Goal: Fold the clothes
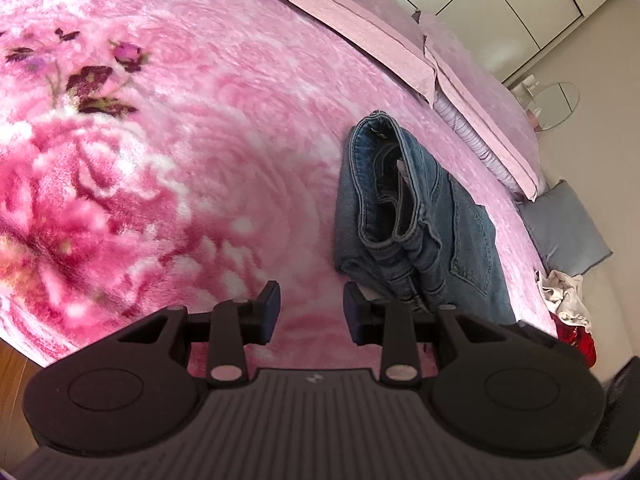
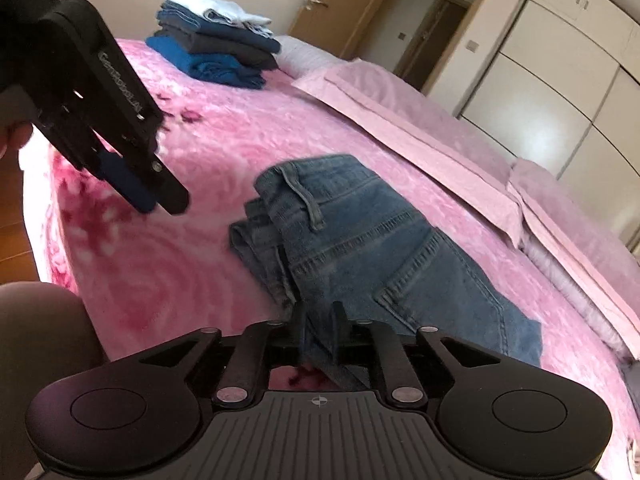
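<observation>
Pink floral blanket covers the bed that serves as your work area; wardrobe doors and a wooden door stand behind it.

Step in hand: the jeans lie folded into a compact bundle on the blanket, toward the side of the bed where the paler pink bedding is turned back. Your right hand-held gripper is clenched on the near denim edge, with cloth visibly caught between its jaws. Your left hand-held gripper is released, jaws apart with only blanket showing between them, positioned just beside the bundle's near left corner.

Judgement: folding of this garment appears nearly complete. The next move likely calls for a second grasp on the bundle's left side, so both ends lift together. A one-sided lift risks the layers sliding open. A stack of folded clothes at the far end of the bed is the probable destination.

Legible writing: white lettering runs along the left gripper body; it appears to read "GenRobot.AI", though blur makes this uncertain. No readable label shows on the jeans.
</observation>
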